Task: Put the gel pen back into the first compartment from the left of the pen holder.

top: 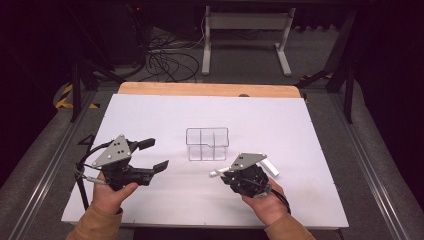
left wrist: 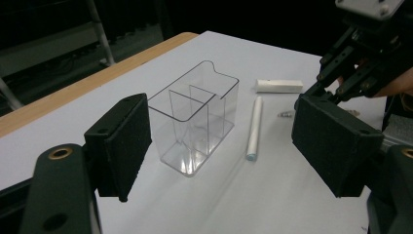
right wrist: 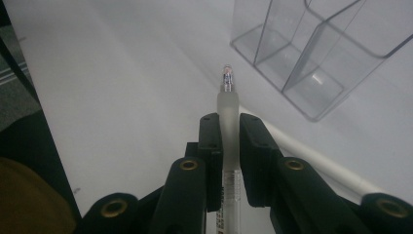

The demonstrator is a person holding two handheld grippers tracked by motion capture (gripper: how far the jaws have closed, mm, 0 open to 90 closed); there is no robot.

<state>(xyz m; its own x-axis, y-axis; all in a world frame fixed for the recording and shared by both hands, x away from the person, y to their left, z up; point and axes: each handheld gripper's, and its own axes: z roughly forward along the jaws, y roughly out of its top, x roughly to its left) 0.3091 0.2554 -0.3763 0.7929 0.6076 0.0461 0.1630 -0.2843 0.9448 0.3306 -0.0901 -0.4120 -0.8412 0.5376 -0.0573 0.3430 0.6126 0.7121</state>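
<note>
- Our right gripper [right wrist: 229, 131] has its two black jaws pressed onto a slim frosted pen [right wrist: 228, 105], which runs lengthwise between the pads with its small clear tip poking out ahead. We judge that grip sensible: held along the jaws, the pen can be aimed tip-first at a slot.
- Ahead and to the right of those jaws stands the clear organizer [right wrist: 311, 53], a thin-walled transparent plastic box with inner dividers making several upright compartments (all look empty). It seems the likely home for the pen.
- Our left gripper [left wrist: 219, 146] hangs with its jaws spread wide and nothing between them; the pads are matte, slightly grainy black foam blocks. The organizer sits straight ahead of them, framed in the gap but well clear of both pads, so this gripper looks ready to steady the box.
- Beyond the organizer, toward the right jaw of the left gripper, a white stick [left wrist: 254, 127] lies flat on the table, a smooth thin cylinder, and past it a short white block [left wrist: 279, 86] with squared edges.
- The white table sheet [top: 150, 115] is plain and matte, with a wooden edge [top: 200, 89] at its far side.
- In the high view the right gripper [top: 224, 172] is just near the organizer [top: 207, 144], the left gripper [top: 157, 155] farther off.
</note>
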